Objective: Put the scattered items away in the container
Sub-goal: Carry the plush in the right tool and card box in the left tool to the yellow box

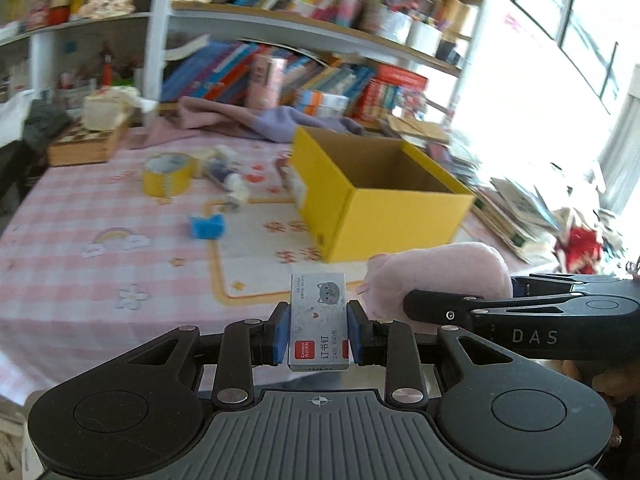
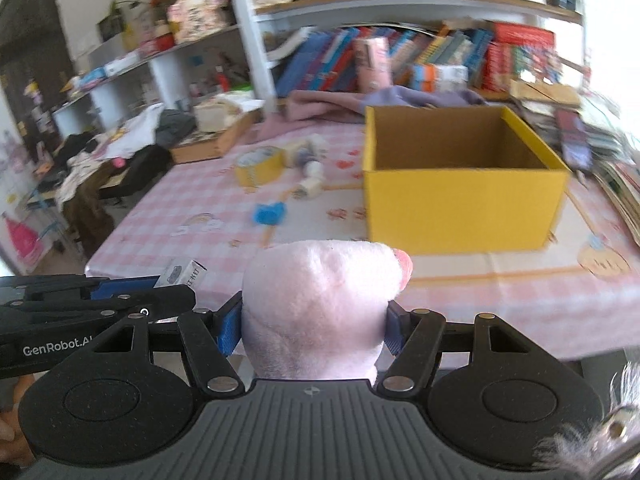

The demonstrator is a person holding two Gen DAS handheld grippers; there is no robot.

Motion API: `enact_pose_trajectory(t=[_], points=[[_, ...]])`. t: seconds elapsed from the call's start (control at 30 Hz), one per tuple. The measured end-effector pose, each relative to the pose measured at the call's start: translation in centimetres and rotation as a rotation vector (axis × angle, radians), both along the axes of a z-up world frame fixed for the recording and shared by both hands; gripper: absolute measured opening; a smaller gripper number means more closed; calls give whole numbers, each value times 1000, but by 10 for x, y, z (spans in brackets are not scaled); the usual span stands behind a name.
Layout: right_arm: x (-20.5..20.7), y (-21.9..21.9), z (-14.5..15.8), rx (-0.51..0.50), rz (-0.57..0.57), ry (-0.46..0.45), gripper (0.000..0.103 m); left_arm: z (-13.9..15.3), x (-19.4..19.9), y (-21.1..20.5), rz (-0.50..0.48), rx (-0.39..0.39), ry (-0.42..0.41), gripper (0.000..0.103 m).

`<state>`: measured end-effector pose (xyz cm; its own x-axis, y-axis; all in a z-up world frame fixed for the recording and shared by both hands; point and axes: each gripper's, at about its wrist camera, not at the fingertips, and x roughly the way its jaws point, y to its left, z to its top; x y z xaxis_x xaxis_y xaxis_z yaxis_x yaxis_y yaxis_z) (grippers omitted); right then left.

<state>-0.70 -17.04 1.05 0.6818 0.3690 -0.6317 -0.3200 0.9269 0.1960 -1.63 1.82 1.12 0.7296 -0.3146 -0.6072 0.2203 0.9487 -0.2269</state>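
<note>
**Both grippers loaded, box waiting**

While the tape (image 1: 168, 174) sits far left on the checked cloth (image 1: 80, 208), a tube (image 1: 224, 178) lies just right of it and a blue clip (image 1: 206, 226) a bit nearer. Left gripper (image 1: 319, 330) has its jaws nearly closed, pinching a staple box (image 1: 319, 320). Open yellow box (image 1: 376, 196) stands right of the clutter, nothing visible inside. Right gripper (image 2: 314, 326) is about half open, squeezing a pink plush (image 2: 320, 304), near side of the box.
</note>
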Motion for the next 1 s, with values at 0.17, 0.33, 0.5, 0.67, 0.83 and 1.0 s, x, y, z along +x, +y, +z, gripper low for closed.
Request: enact_pose_trajectory(t=[0.17, 0.33, 0.5, 0.67, 0.83, 1.0], points=[[-12, -19, -2, -9, -72, 12, 64, -2, 3, -19, -74, -8, 10, 28], [-21, -35, -2, -18, -134, 24, 64, -3, 7, -35, -141, -12, 13, 28], [-22, -46, -1, -29, -183, 35, 64, -4, 15, -48, -198, -10, 22, 28], [-21, -58, -1, -34, -237, 41, 64, -5, 25, -61, -249, -9, 21, 28], [-20, -71, -1, -38, -295, 51, 64, -6, 34, -75, -305, -14, 19, 28], [-18, -79, 2, -47, -322, 42, 64, -6, 41, -83, -335, -22, 12, 28]])
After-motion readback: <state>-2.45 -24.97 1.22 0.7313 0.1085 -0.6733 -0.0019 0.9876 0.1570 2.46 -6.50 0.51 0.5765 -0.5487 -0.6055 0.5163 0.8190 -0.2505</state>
